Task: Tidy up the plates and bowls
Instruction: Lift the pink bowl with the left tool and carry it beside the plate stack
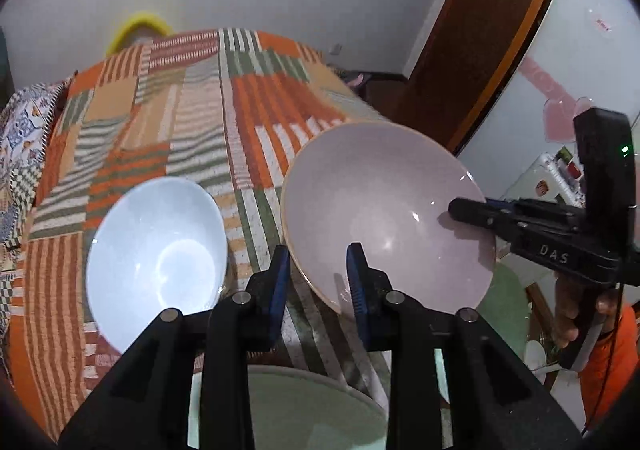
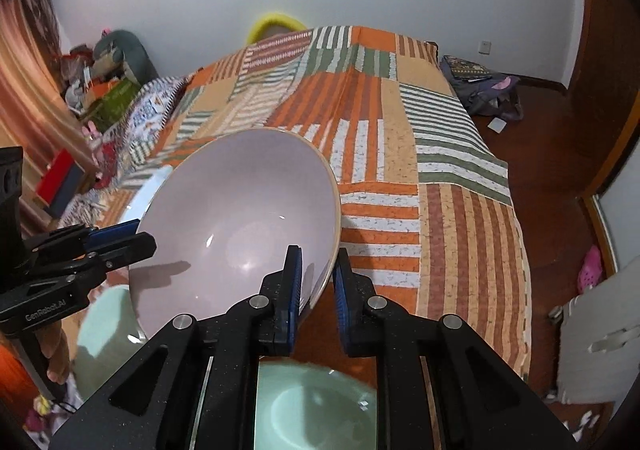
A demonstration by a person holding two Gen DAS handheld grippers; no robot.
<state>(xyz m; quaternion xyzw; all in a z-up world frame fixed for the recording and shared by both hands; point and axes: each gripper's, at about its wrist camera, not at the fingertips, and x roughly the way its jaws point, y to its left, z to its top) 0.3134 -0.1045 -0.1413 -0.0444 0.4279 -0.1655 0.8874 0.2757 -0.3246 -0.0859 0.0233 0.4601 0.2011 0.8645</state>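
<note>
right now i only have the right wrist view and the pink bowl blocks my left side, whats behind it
Observer: A white bowl sits upright on the striped bedspread, left of the pink bowl.
Operator: anything in it
Observer: No, the left wrist view shows its inside bare.
Operator: do the two bowls touch
Observer: No, in that view a strip of bedspread shows between them.

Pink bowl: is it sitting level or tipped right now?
Tipped. The pink bowl is off the bedspread, its opening angled toward the cameras, with both the left gripper and the right gripper straddling its rim.
</note>
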